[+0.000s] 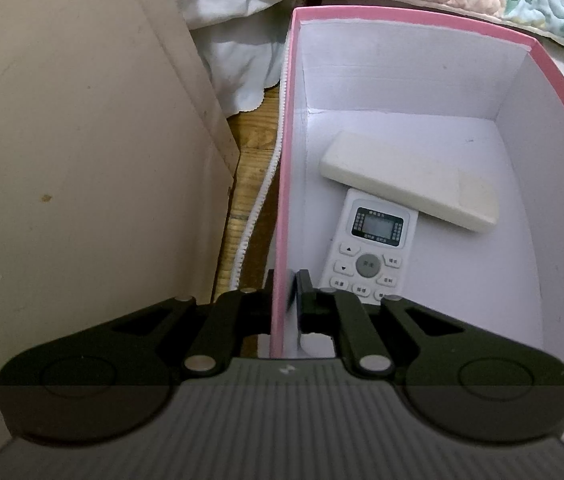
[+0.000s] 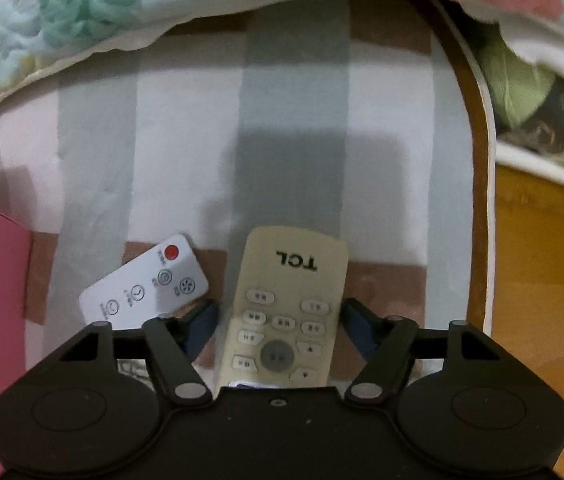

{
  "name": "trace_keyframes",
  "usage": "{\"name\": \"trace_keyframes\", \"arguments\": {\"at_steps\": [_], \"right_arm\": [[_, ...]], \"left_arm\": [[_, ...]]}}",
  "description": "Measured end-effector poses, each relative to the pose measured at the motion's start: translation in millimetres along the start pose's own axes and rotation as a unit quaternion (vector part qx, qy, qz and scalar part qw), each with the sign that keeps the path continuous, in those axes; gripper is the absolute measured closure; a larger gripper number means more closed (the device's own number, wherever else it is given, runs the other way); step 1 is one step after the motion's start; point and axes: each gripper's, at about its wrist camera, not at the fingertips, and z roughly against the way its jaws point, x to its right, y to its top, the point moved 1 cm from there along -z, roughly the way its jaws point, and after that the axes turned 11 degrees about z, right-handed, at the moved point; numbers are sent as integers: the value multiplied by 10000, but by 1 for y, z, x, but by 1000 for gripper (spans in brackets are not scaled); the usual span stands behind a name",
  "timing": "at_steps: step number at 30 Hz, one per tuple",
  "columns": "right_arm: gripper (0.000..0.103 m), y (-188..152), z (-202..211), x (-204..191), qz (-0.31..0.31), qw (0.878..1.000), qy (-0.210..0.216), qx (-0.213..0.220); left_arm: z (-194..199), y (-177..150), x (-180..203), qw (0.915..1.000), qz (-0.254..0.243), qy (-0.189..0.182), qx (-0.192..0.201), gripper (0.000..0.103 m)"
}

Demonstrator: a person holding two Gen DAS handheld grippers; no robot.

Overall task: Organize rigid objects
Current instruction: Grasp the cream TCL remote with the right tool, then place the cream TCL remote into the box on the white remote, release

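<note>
Two remotes lie on the striped bed sheet (image 2: 186,152) at lower centre of the right wrist view: the yellowed TCL remote (image 2: 287,304) is straddled by the right gripper (image 2: 278,320), fingers wide and not yet pressing, so closure should be made squarely across its long edges. The small white remote (image 2: 144,282) just to the left must be cleared. The left gripper (image 2: 285,294) is clamped on the pink box (image 1: 287,160) wall, two remotes already inside, open room remaining at right.

Two remotes (image 1: 377,248) crossed in pink box (image 1: 282,184); TCL remote (image 2: 285,308), small white remote (image 2: 144,284) on sheet.
</note>
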Motion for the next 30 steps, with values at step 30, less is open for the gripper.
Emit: {"name": "trace_keyframes", "arguments": {"at_steps": [30], "right_arm": [[41,-75,143,-43,713,9639,119,2561]], "left_arm": [[8,-3,-2,9997,228,-17,32,97]]}}
